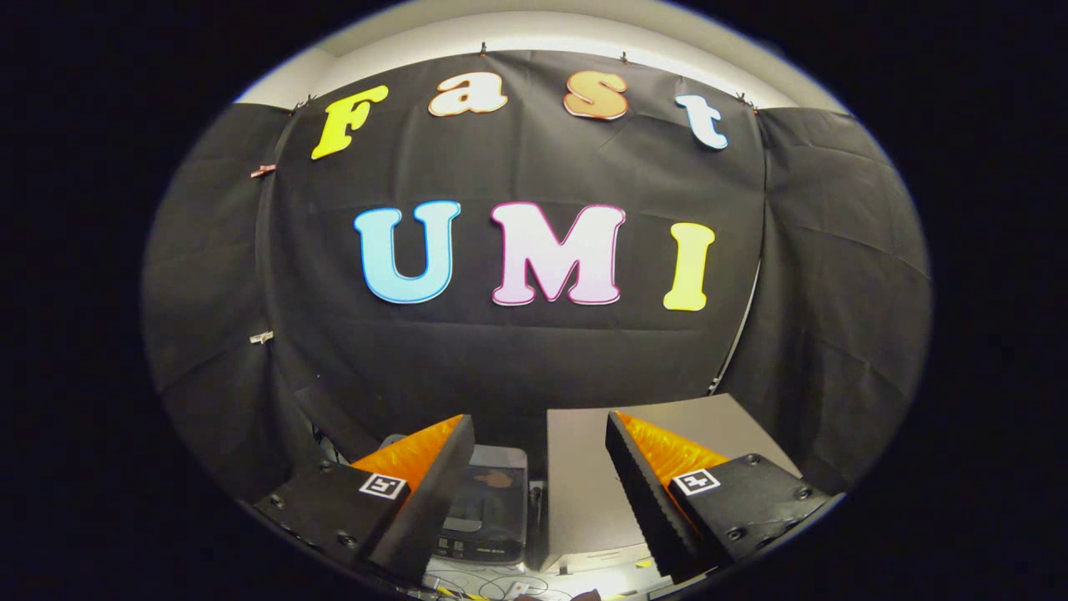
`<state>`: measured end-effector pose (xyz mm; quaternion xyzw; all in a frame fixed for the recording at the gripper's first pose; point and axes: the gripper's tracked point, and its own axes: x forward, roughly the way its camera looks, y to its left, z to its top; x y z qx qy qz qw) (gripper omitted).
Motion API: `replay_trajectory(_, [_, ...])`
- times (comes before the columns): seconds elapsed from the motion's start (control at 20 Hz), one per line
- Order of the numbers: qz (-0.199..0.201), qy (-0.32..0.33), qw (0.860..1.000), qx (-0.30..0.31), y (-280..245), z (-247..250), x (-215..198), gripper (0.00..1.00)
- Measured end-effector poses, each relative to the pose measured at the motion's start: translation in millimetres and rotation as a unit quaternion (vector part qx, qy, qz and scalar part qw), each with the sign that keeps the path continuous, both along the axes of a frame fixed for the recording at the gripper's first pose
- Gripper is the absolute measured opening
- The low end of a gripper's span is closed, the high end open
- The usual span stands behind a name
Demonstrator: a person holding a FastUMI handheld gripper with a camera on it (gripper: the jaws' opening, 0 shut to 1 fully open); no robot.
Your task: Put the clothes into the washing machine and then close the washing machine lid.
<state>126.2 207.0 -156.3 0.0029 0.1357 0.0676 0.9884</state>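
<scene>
- Black cloth wall (534, 359) fills my background.
- Small washing machine (488, 509) sits below, lid seemingly down, beside a grey box (584, 484).
- My fingers (538, 480) are spread apart, grasping nothing.
- Clothes: I cannot tell where.

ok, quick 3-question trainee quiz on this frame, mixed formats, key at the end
1. True or false: the gripper is shut on a garment.
2. What lies between and below the fingers? A) washing machine B) basket C) bucket
3. Fill in: the grey box stands ____ the washing machine.

Key: 1 false, the fingers are open and hold nothing; 2 A; 3 beside.
</scene>
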Motion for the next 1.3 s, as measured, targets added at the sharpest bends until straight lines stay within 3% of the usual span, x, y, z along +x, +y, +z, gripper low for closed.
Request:
replay_trajectory(0.7, [-0.037, -0.064, 0.997, 0.015, -175, 52, -41, 1.0])
replay_trajectory(1.3, [-0.034, -0.111, 0.993, 0.006, -213, 80, -42, 1.0])
